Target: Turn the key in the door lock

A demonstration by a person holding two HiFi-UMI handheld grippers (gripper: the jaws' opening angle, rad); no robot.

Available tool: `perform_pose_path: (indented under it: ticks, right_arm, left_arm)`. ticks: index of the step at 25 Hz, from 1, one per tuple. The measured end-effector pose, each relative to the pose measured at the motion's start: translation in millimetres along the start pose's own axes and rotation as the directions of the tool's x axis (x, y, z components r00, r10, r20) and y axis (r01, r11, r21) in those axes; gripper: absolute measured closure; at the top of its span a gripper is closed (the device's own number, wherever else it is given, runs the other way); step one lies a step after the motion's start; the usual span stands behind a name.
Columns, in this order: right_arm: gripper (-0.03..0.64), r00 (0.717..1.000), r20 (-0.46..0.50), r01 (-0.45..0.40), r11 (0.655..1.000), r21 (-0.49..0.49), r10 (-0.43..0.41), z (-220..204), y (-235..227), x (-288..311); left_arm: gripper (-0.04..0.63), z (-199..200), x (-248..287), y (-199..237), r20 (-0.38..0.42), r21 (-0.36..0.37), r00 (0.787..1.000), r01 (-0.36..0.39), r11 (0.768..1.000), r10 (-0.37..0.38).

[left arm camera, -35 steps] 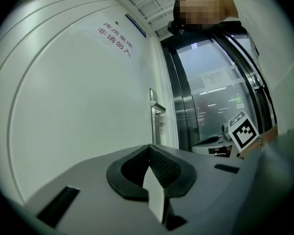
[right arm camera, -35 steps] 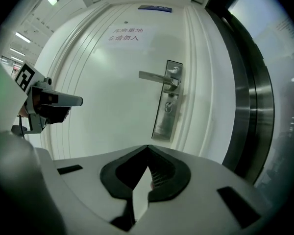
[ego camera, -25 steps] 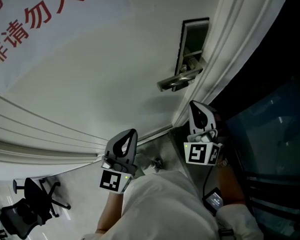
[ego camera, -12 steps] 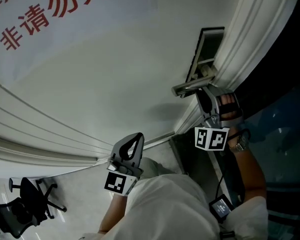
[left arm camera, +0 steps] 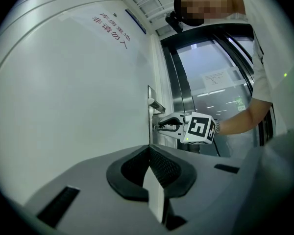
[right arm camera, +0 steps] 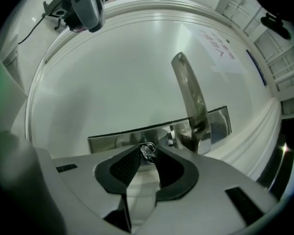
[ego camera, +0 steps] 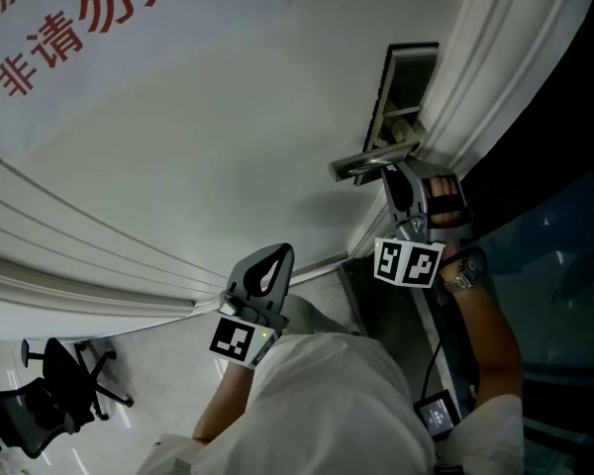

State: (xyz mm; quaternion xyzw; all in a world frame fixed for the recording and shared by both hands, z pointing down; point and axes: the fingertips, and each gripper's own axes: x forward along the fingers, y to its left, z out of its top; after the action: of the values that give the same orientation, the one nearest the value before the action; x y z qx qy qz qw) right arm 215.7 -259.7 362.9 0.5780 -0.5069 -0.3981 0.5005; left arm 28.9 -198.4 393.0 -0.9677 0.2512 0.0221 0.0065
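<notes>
While the right tongs (ego camera: 391,173) meet the lock plate (ego camera: 408,82) just beside the door handle (ego camera: 368,161), hard by the moulded frame (ego camera: 485,57), the head view has the left tongs (ego camera: 280,255) well apart. Left gripper view: those are closed, empty. Right gripper view: jaws closing round the key (right arm camera: 147,152) in the plate, not yet clamped, I judge; seat pads squarely, then roll, minding the handle alongside

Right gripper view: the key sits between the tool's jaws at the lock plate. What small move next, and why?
Probably finish closing the right tool on the key before twisting. The jaws are closing with the key's head between their tips, not yet clearly pinched, and the key stands in the lock plate beside the door handle.
</notes>
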Motion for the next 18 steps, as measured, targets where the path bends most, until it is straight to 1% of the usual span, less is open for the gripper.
perform_pose_path:
  ticks: [1, 3, 5, 6, 7, 8, 9, 10, 11, 12, 13, 14, 15, 17, 18]
  right_arm:
    - [0.527, 1.0, -0.008, 0.007, 1.0, 0.012, -0.007, -1, 0, 0]
    - [0.604, 1.0, -0.02, 0.02, 0.999, 0.039, -0.019, -3, 1, 0]
    - [0.604, 0.999, -0.03, 0.026, 0.996, 0.088, -0.024, -3, 0, 0]
    - [0.604, 0.999, -0.035, 0.021, 0.991, 0.136, -0.017, -2, -1, 1]
    - [0.604, 0.999, -0.036, 0.009, 0.978, 0.207, -0.001, -2, -2, 1]
    - [0.604, 0.999, -0.032, -0.008, 0.954, 0.3, 0.019, -3, -2, 1]
    - [0.606, 0.999, -0.022, -0.026, 0.913, 0.408, 0.039, -3, -3, 1]
    - [0.606, 0.998, -0.01, -0.043, 0.851, 0.524, 0.056, -4, -5, 1]
    - [0.606, 0.997, 0.004, -0.058, 0.766, 0.64, 0.071, -4, -6, 1]
    - [0.606, 0.996, 0.022, -0.072, 0.663, 0.745, 0.083, -5, -7, 1]
    - [0.606, 0.995, 0.045, -0.088, 0.547, 0.833, 0.092, -6, -8, 1]
    - [0.606, 0.993, 0.07, -0.105, 0.427, 0.898, 0.098, -8, -8, 1]
    - [0.606, 0.991, 0.094, -0.121, 0.307, 0.944, 0.1, -11, -9, 1]
    - [0.606, 0.986, 0.139, -0.145, 0.06, 0.988, 0.091, -16, -10, 1]
    - [0.606, 0.984, 0.159, -0.154, -0.068, 0.986, 0.082, -18, -11, 1]
  left_arm:
    - [0.592, 0, 2, -2, 0.001, 0.0, 1.0, 0.002, 1.0, -0.002]
    - [0.592, 1, 4, -7, 0.0, 0.011, 1.0, 0.011, 1.0, -0.011]
    - [0.592, 0, 8, -10, -0.008, 0.035, 1.0, 0.027, 0.999, -0.027]
    - [0.592, -1, 10, -11, -0.01, 0.045, 0.999, 0.034, 0.998, -0.034]
    - [0.592, -1, 12, -13, -0.016, 0.049, 0.999, 0.039, 0.998, -0.038]
    - [0.592, -2, 13, -16, -0.031, 0.047, 0.999, 0.042, 0.998, -0.041]
    - [0.592, -3, 13, -18, -0.05, 0.044, 0.998, 0.044, 0.998, -0.042]
    - [0.592, -1, 14, -20, -0.055, 0.043, 0.997, 0.048, 0.998, -0.045]
    - [0.592, 5, 15, -22, -0.037, 0.047, 0.998, 0.056, 0.997, -0.054]
    - [0.592, 11, 16, -25, -0.006, 0.056, 0.998, 0.068, 0.996, -0.068]
    - [0.592, 15, 17, -27, 0.019, 0.064, 0.997, 0.079, 0.995, -0.08]
    - [0.592, 16, 17, -28, 0.029, 0.064, 0.996, 0.082, 0.995, -0.084]
    - [0.592, 14, 16, -29, 0.028, 0.057, 0.996, 0.08, 0.995, -0.082]
    - [0.592, 9, 14, -28, 0.016, 0.039, 0.997, 0.07, 0.997, -0.071]
    - [0.592, 7, 12, -27, 0.009, 0.033, 0.998, 0.066, 0.997, -0.067]
